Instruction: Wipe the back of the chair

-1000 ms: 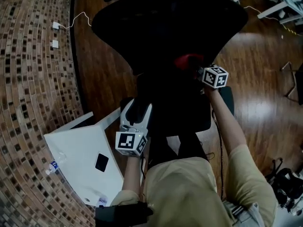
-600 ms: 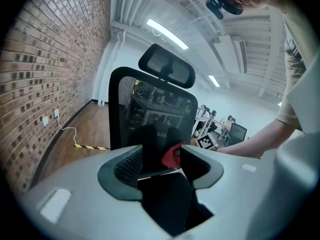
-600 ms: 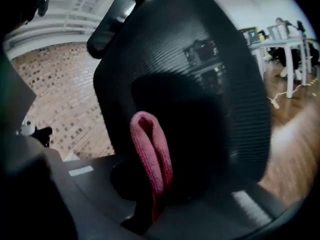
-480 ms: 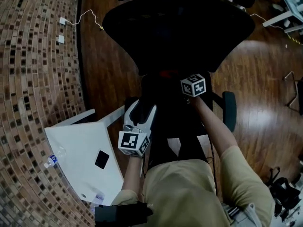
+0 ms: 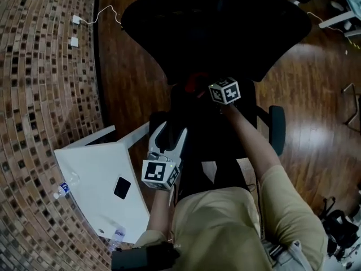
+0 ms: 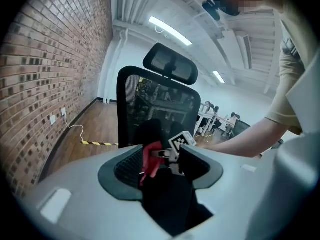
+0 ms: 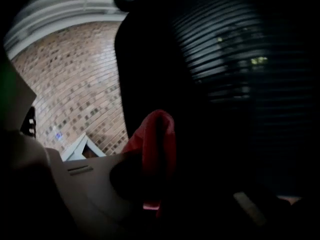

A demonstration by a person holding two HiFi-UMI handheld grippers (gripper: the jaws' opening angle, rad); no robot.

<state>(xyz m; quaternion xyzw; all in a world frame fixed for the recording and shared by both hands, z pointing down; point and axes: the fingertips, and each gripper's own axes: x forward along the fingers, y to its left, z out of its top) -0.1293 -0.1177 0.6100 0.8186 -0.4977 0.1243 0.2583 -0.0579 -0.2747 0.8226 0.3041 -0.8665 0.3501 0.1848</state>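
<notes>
Seen from above, a person in a beige shirt stands behind a black office chair, holding a pair of tongs in each hand. The chair's back [image 5: 214,33] fills the upper middle of the frame as a wide, dark, rounded shape over a brown wooden floor [image 5: 316,83].

The right gripper [image 5: 203,86] sits just below the centre of that dark shape. Its jaws are clenched on a bunched red cloth [image 7: 156,144], and in the right gripper view the cloth stands up from the jaws right beside the black mesh of the chair's back. The picture is too dark to tell whether it is touching.

The left gripper [image 5: 167,131] is lower and to the left of centre. Its jaws appear to be closed around a dark bar, probably the chair's armrest [image 6: 167,199], as if to steady the seat. Its own view looks up at the back and headrest, with a brick wall [image 6: 45,74] on the left.

A white table [image 5: 93,179] stands at the lower left, near the person's legs.

Risks from here:
- The cloth is held as a narrow wad, so a firm stroke could pull it out of the jaws, or cover only a thin strip of mesh.
- If the wad folds aside, the hard jaw tips could scrape or snag the mesh.
- If the left grip slips, pushing on the back could make the chair swivel or roll away.
</notes>
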